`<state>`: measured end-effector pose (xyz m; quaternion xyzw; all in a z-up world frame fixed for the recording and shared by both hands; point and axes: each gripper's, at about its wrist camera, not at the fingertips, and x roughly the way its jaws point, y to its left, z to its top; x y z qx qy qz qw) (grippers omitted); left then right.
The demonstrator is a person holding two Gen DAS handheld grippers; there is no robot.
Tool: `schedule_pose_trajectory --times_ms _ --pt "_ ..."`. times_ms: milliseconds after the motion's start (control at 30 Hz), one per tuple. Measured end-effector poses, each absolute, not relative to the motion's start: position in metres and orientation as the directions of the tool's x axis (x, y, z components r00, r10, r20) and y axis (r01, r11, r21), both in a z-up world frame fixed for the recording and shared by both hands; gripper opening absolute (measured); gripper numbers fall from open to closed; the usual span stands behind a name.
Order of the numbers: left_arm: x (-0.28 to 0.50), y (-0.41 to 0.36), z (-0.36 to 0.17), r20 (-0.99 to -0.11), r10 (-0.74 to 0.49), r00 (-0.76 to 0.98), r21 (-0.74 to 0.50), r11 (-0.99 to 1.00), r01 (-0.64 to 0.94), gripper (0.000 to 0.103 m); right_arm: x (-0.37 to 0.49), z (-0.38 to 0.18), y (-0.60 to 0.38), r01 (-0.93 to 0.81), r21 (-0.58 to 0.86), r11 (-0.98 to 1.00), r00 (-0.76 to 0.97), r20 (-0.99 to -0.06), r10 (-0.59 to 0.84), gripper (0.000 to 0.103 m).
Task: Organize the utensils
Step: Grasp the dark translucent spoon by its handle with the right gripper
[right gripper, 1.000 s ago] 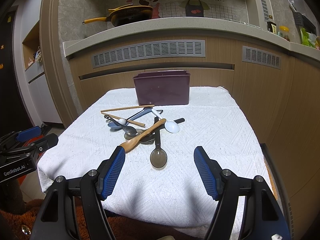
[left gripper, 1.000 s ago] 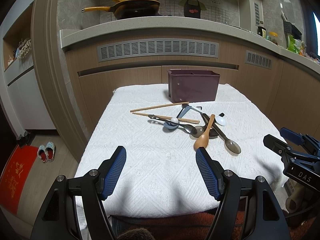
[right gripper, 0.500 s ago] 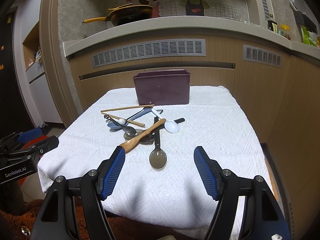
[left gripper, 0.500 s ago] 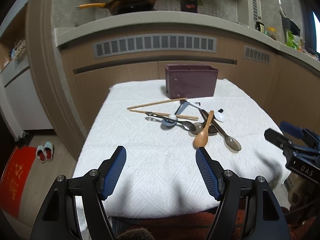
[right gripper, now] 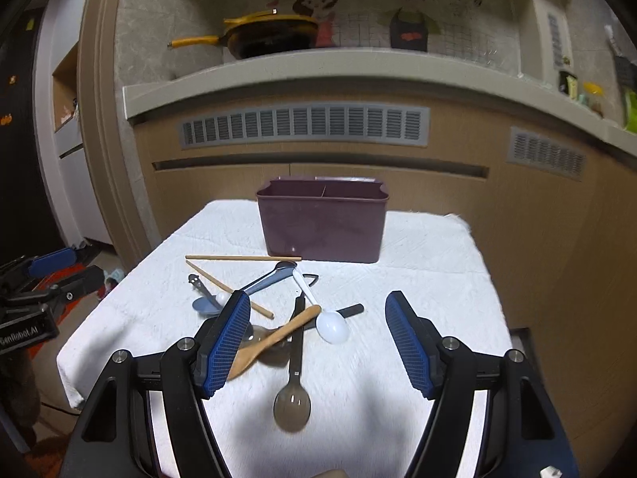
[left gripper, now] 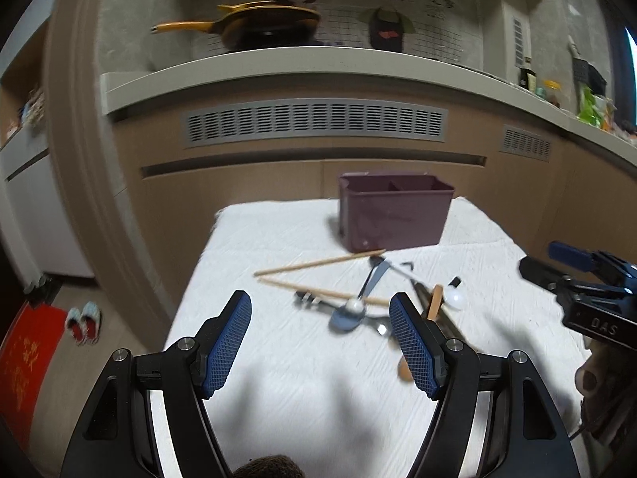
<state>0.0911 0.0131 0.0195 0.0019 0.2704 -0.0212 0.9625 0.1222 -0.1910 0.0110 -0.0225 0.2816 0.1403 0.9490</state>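
Note:
A pile of utensils lies mid-table: two wooden chopsticks (right gripper: 243,257), a wooden spoon (right gripper: 274,338), a white plastic spoon (right gripper: 332,326), a smoky translucent spoon (right gripper: 292,404) and a blue-grey metal spoon (left gripper: 348,316). Behind them stands a purple divided utensil box (right gripper: 322,223) (left gripper: 394,217). My left gripper (left gripper: 320,336) is open just before the pile's left part. My right gripper (right gripper: 316,338) is open, with the wooden and white spoons showing between its fingers. Nothing is held.
A white textured cloth (right gripper: 430,263) covers the small table, whose edges drop off left and right. Wooden kitchen cabinets (right gripper: 438,199) with vents stand behind. A yellow-handled pan (right gripper: 262,36) sits on the counter above. Slippers (left gripper: 83,320) and a red mat (left gripper: 20,362) lie on the floor.
Both grippers have moved forward toward the utensil pile, which now looks larger and closer. The utensils and box have not moved. Both jaws remain open.

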Motion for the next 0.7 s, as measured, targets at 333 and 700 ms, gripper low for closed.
schedule_pose_trajectory --times_ms 333,700 --pt "0.158 0.048 0.0 -0.588 -0.091 0.804 -0.158 0.987 -0.004 0.072 0.162 -0.018 -0.19 -0.332 0.052 0.942 0.687 -0.671 0.279 0.06" --pt "0.163 0.05 -0.032 -0.65 -0.127 0.749 -0.201 0.98 -0.009 0.072 0.176 -0.054 -0.178 -0.34 0.1 0.935 0.584 -0.757 0.294 0.056"
